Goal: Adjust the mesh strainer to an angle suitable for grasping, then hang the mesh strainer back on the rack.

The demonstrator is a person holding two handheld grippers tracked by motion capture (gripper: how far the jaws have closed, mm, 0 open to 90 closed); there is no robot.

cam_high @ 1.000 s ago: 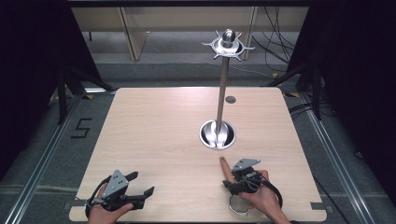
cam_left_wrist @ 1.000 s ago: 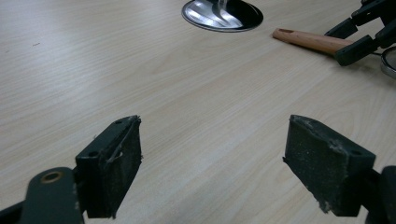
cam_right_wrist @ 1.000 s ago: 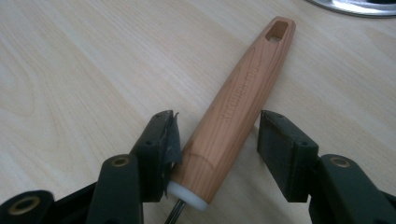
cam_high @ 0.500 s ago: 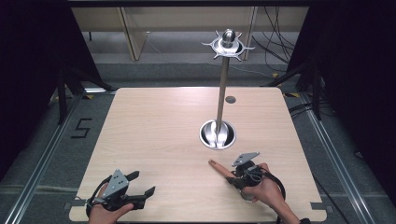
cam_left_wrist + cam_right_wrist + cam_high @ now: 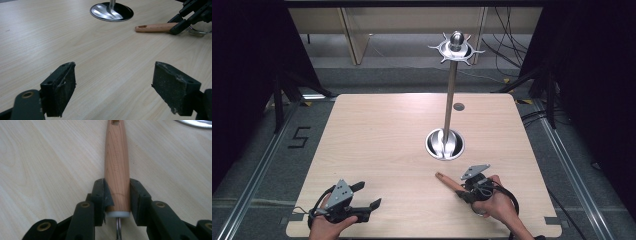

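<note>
A utensil with a light wooden handle (image 5: 448, 179) (image 5: 117, 157) lies low over the front right of the table (image 5: 377, 140). My right gripper (image 5: 468, 189) (image 5: 117, 200) is shut on the handle near its white collar, with a pad pressed on each side. The handle's holed tip points left toward the table's middle. In the left gripper view the handle (image 5: 155, 27) lies level, and a metal rim (image 5: 200, 30) shows behind the right gripper (image 5: 183, 18). My left gripper (image 5: 368, 195) (image 5: 113, 87) rests at the front left, open, with nothing between its pads.
A metal stand rises from a shiny round base (image 5: 445, 144) (image 5: 111, 12) right of the table's centre; its thin pole (image 5: 451, 100) ends in a ring of hooks (image 5: 456, 47). A small dark spot (image 5: 458, 106) marks the table behind it. Cables and dark frames surround the table.
The wooden handle has swung from pointing away toward the stand to pointing left. The right hand has shifted slightly to the right. The left gripper has stayed put.
</note>
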